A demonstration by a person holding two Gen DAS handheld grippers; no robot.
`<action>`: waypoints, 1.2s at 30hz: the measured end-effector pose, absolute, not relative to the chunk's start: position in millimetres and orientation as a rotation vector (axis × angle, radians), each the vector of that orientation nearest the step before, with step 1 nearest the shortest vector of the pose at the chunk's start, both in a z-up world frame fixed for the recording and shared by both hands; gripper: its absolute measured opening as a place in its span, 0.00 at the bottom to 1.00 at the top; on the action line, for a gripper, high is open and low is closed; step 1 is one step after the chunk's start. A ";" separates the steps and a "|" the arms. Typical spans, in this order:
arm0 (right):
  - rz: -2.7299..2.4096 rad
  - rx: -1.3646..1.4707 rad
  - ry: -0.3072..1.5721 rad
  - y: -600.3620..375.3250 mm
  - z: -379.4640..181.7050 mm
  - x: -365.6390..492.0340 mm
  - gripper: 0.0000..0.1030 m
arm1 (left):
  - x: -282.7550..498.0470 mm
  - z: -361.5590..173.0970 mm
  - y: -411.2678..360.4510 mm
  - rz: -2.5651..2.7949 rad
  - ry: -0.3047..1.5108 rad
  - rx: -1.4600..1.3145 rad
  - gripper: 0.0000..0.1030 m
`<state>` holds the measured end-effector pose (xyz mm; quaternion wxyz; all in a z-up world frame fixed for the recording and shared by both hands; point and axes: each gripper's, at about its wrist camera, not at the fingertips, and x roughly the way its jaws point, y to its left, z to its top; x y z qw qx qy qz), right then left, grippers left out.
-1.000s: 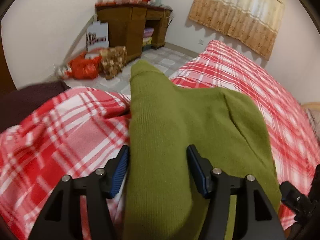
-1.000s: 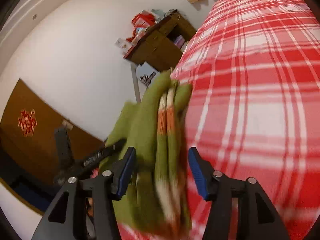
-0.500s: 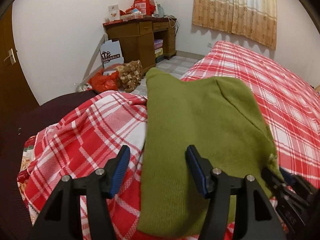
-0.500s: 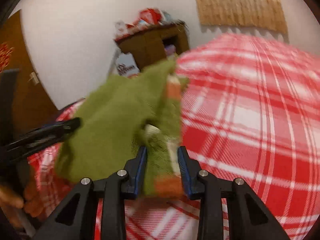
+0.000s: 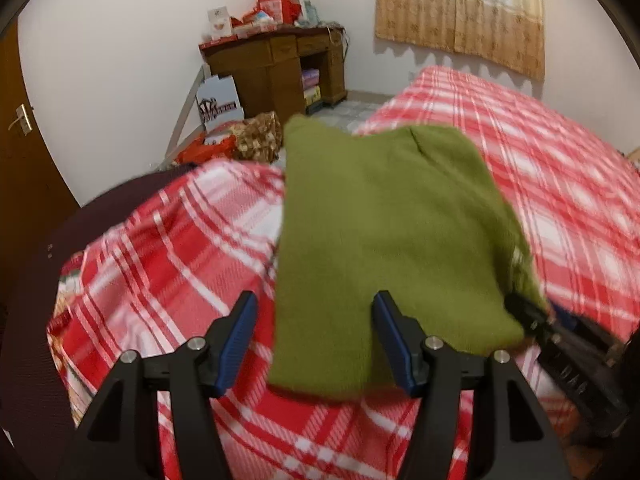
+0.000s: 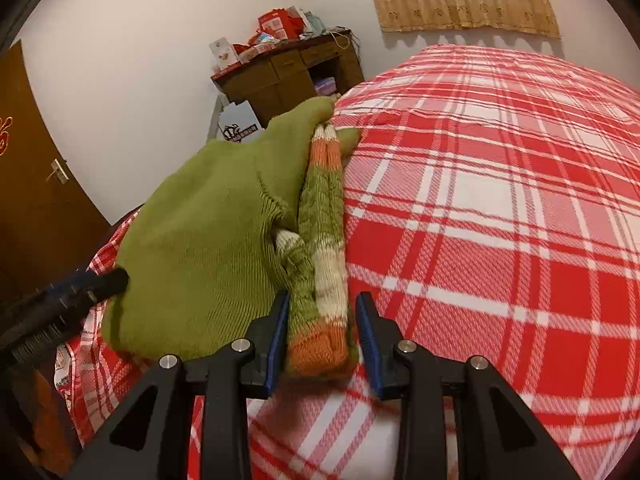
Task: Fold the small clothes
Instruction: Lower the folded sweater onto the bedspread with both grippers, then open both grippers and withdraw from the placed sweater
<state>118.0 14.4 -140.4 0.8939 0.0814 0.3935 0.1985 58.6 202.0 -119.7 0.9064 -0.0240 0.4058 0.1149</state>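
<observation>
A small olive-green knit sweater point(image 5: 384, 232) lies folded on the red-and-white plaid bed cover point(image 5: 172, 264). My left gripper point(image 5: 314, 344) is open, its jaws standing either side of the sweater's near left edge. In the right wrist view the sweater point(image 6: 200, 240) shows its striped orange, white and green sleeves point(image 6: 324, 248) folded along its right side. My right gripper point(image 6: 322, 340) is partly open, and the striped cuff lies loose between its jaws. Each gripper's tip shows at the edge of the other's view.
The plaid bed point(image 6: 500, 200) stretches to the right and far side. A wooden desk point(image 5: 276, 68) with boxes on top stands by the far wall, bags point(image 5: 240, 144) lie on the floor, and a brown door point(image 6: 32, 184) is at left. A curtain point(image 5: 460, 12) hangs behind.
The right gripper closed on the striped sleeve edge, brought it down to the bed, then opened a little. The left gripper drew back toward me and stays open; the sweater now lies flatter.
</observation>
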 end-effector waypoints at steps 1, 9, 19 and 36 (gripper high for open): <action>0.410 0.179 0.822 13.5 -139.7 114.9 0.34 | 57.5 -125.2 201.0 0.227 0.854 -0.059 0.61; 0.368 0.198 0.839 8.3 -128.1 85.6 0.35 | 39.8 -129.2 199.5 0.230 0.866 -0.078 0.63; 0.240 0.105 0.711 6.1 -77.8 23.0 0.59 | -9.3 -77.6 186.2 0.283 0.656 0.047 0.83; 0.159 0.044 0.317 -7.1 33.9 -68.0 0.78 | -71.7 12.8 174.4 0.298 0.378 0.023 1.00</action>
